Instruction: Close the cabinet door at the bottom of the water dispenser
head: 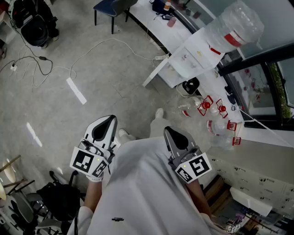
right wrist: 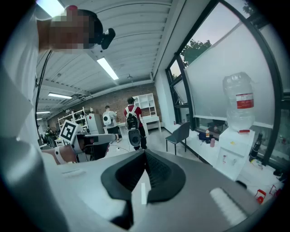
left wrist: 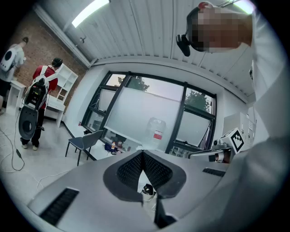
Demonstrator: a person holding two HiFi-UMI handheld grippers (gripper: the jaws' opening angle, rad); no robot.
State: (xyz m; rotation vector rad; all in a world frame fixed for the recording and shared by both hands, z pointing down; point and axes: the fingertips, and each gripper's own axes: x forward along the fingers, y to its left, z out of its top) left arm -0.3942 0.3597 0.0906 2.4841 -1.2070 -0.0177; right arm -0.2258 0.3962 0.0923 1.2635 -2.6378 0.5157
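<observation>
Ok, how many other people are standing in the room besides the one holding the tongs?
2. Both stand by the white shelves at the far wall: one in red, one in white beside them. Others may be out of view.

Floor (head: 110, 78): grey concrete, glossy, spreading ahead of the left tongs (head: 108, 120) and the right tongs (head: 172, 131). A white cable (head: 115, 39) loops across it ahead of the left tongs; a black cable (head: 41, 58) lies further left.
Chair (head: 111, 6): dark, thin legs, far ahead of the left tongs, beside a white counter (head: 147, 16).
Windows (left wrist: 149, 113): large panes in dark frames, ahead of both tongs; trees (right wrist: 197, 45) outside.
Ceiling (right wrist: 136, 27): ribbed white panels above both tongs; strip lights (right wrist: 107, 68) lit.
Wall (right wrist: 115, 97): brick, ahead and left of the right tongs, with white shelves (right wrist: 147, 106) against it.
</observation>
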